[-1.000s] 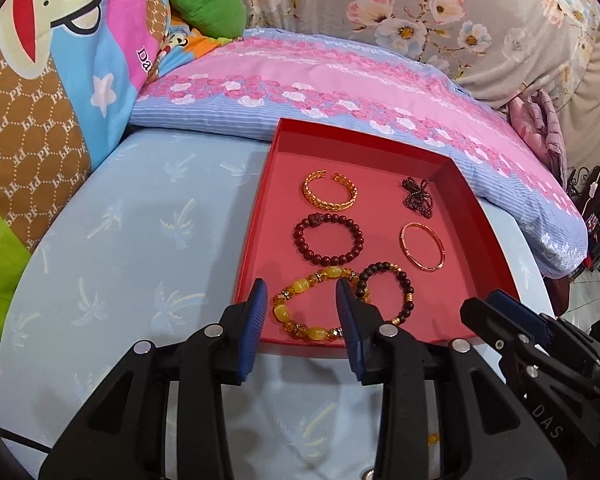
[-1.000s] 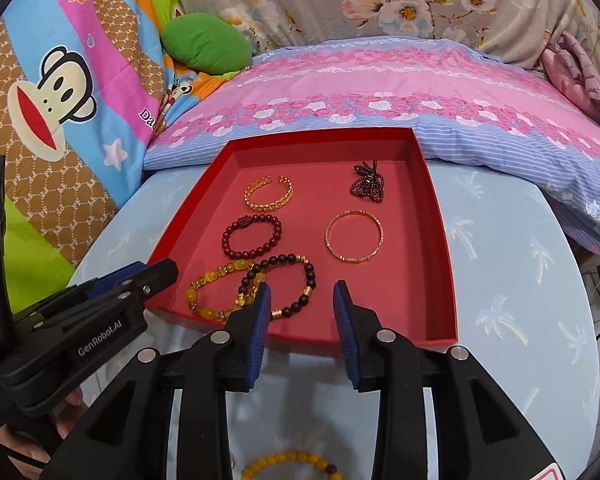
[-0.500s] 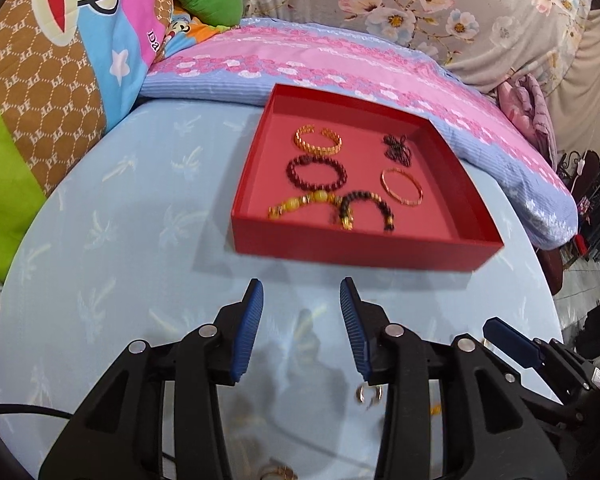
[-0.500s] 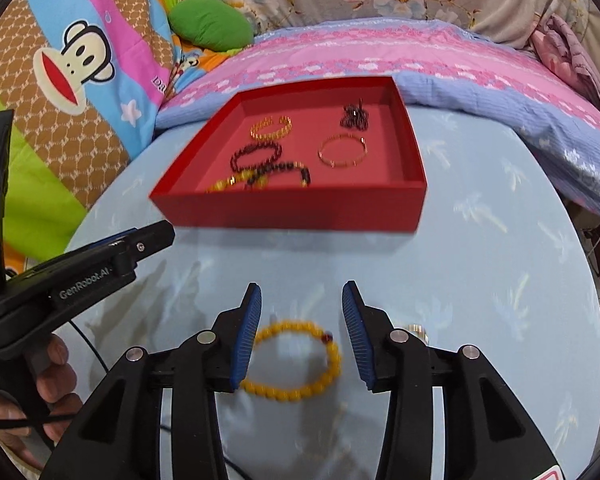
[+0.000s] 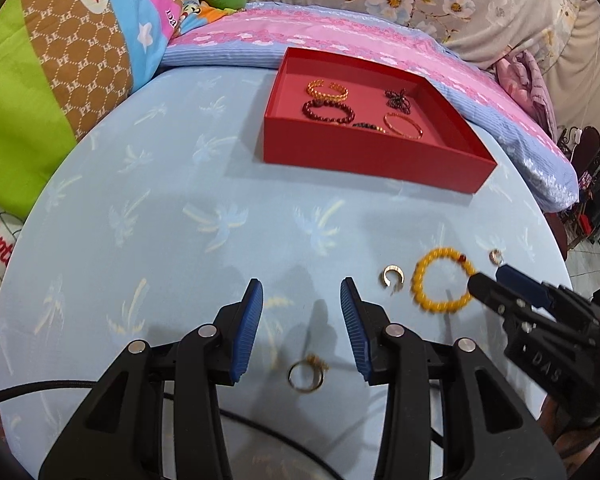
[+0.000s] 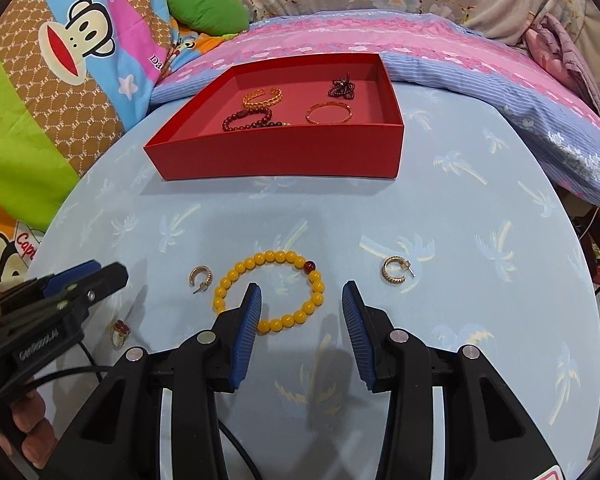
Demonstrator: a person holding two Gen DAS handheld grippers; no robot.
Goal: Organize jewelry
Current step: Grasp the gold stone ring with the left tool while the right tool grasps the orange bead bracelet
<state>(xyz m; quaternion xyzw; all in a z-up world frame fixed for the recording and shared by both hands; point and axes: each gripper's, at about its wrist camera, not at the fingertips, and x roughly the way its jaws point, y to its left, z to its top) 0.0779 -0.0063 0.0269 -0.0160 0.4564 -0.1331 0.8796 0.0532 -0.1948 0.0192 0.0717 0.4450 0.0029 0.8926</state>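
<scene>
We count four loose pieces on the blue palm-print table (image 6: 480,208): one yellow bead bracelet (image 6: 270,292) with a single dark red bead, near the table's front edge; two gold hoop earrings, the left earring (image 6: 200,277) just beside the bracelet and the right earring (image 6: 396,270) a little farther off on its other side; and one gold ring (image 6: 120,332) with a red stone towards the front left edge. One red tray (image 6: 284,156) sits at the table's far edge, against the pink bedding; in it we see one gold chain cuff (image 6: 262,98), one dark red bead bracelet (image 6: 246,118), one thin gold bangle (image 6: 329,114), one dark beaded cluster (image 6: 342,88), and part of another dark bracelet behind the front wall. The right gripper (image 6: 302,310) has its jaws partly spread, one blue pad overlapping the yellow bracelet in view, pinching nothing. The left gripper (image 5: 302,304) is likewise partly spread and empty above the ring.
</scene>
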